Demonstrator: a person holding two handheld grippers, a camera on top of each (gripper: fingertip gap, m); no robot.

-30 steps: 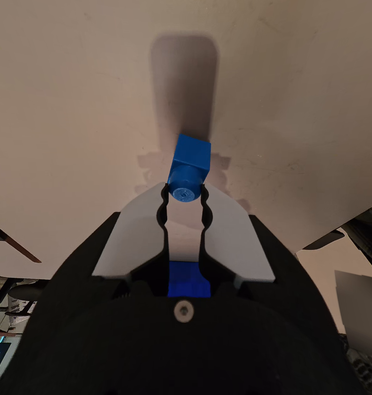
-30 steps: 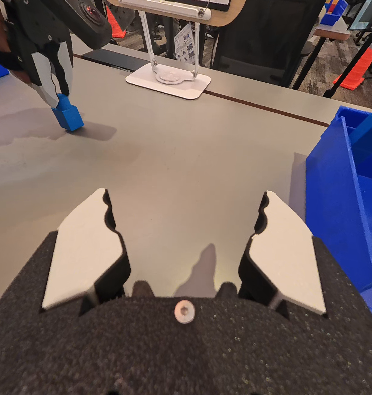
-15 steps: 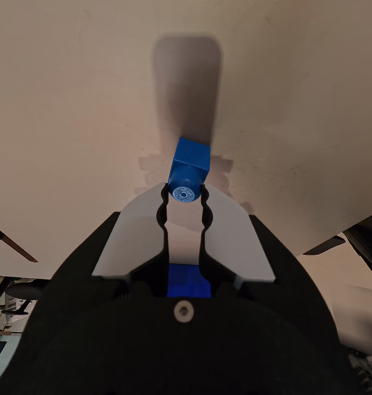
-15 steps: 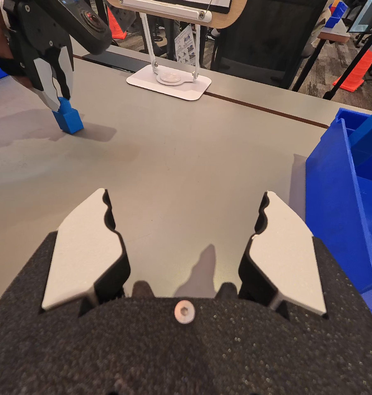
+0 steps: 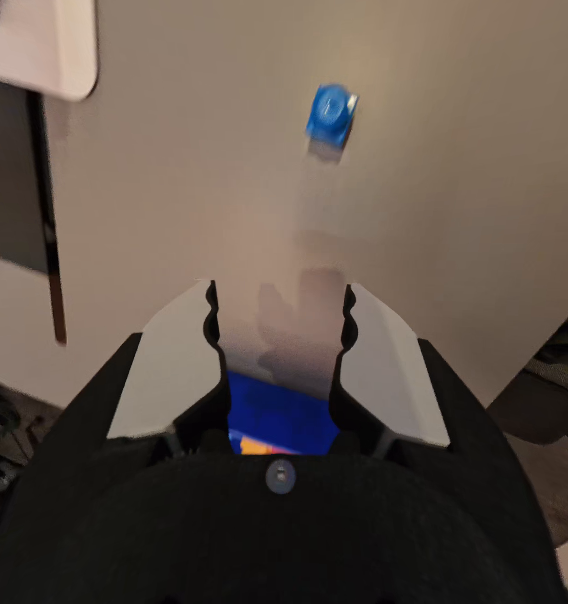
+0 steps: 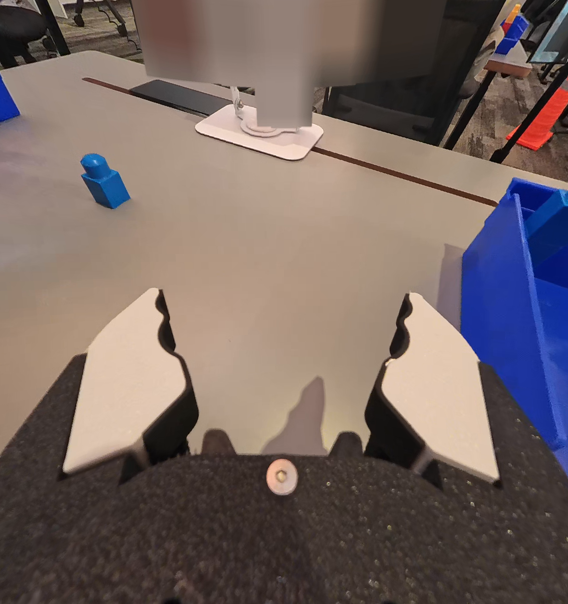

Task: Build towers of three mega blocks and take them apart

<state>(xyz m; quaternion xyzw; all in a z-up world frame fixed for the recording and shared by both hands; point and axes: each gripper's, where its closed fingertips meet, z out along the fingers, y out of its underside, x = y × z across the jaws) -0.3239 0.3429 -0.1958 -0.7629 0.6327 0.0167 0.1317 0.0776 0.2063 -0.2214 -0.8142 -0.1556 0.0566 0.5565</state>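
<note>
block (image 6: 104, 183): light, rigid plastic, upright on surface (image 6: 276, 235); best gripped by flat sides. left tongs (image 5: 280, 287) and right tongs (image 6: 284, 294) spread wide, empty.

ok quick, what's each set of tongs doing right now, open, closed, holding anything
Left tongs: open, empty; the blue block stands free on the table.
Right tongs: open wide, empty.
</note>
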